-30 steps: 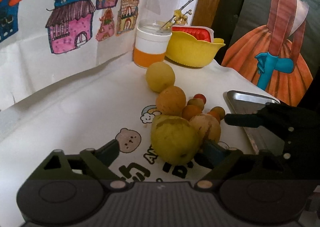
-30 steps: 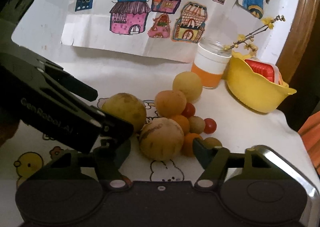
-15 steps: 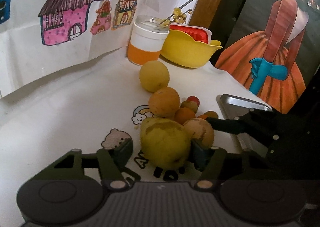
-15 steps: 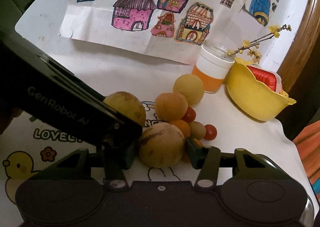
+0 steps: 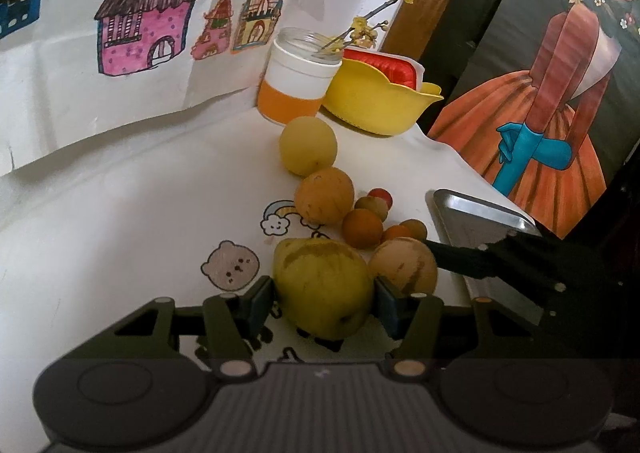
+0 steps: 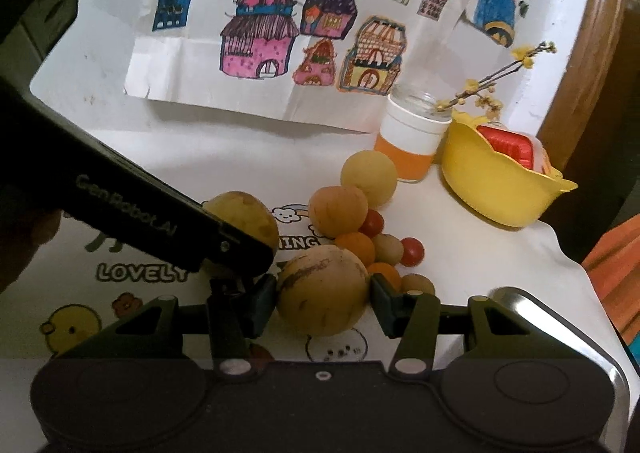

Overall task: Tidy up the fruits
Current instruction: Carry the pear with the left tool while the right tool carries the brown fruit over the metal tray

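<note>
A cluster of fruits lies on the white printed tablecloth (image 5: pixel 120 213). My left gripper (image 5: pixel 324 303) has its jaws closing, and both pads touch the sides of a large yellow-green pear (image 5: pixel 320 277). That pear (image 6: pixel 244 213) shows partly behind the left gripper's dark body in the right wrist view. My right gripper (image 6: pixel 324 301) is shut on a round tan fruit with brown streaks (image 6: pixel 320 285), which sits right beside the pear (image 5: pixel 402 265). Behind them lie a pale yellow fruit (image 5: pixel 308 145), an orange one (image 5: pixel 324 201) and several small orange, tan and red fruits (image 6: pixel 372 245).
A metal tray (image 5: pixel 472 213) lies at the right edge of the table, close to my right gripper. At the back stand a glass jar with an orange band (image 5: pixel 296 85) and a yellow bowl (image 5: pixel 376 101) holding a red item. Drawings hang on the wall behind.
The left jaws have closed in from wide apart onto the pear. The right jaws have closed onto the tan fruit, and the right gripper has crept slightly closer to the pile.
</note>
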A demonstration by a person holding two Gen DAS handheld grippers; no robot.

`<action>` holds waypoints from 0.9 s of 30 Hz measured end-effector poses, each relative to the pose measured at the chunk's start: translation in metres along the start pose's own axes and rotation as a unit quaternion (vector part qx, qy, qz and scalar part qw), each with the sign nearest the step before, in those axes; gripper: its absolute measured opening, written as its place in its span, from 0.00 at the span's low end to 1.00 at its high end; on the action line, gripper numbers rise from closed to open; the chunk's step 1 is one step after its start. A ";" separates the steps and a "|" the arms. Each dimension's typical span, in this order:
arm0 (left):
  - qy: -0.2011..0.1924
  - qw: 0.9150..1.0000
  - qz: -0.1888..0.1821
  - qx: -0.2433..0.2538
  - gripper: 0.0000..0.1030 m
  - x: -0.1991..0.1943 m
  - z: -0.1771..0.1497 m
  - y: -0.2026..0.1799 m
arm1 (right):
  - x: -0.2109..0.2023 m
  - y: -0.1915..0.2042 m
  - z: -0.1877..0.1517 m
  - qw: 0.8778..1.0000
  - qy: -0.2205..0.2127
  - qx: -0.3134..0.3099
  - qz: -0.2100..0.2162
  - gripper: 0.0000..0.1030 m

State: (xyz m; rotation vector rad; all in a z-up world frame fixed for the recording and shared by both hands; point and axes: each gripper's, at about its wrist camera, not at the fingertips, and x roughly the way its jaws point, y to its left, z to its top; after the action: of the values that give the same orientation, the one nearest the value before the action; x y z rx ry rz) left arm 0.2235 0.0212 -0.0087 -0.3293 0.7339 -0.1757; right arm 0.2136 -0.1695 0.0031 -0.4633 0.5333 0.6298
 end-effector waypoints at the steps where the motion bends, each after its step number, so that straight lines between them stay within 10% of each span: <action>1: 0.000 1.000 -0.001 0.000 0.57 -0.001 -0.001 -0.001 | -0.005 -0.001 -0.001 1.000 -0.001 0.003 -0.002 0.51; 27: 0.016 0.997 -0.064 0.035 0.56 -0.014 -0.040 -0.094 | -0.122 -0.054 -0.088 0.986 0.006 0.109 -0.126 0.51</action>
State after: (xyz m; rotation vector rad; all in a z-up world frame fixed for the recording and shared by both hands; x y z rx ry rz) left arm 0.1820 -0.0721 0.0060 -0.3075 0.7363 -0.3267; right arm 0.1369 -0.3091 0.0208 -0.3200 0.5376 0.3215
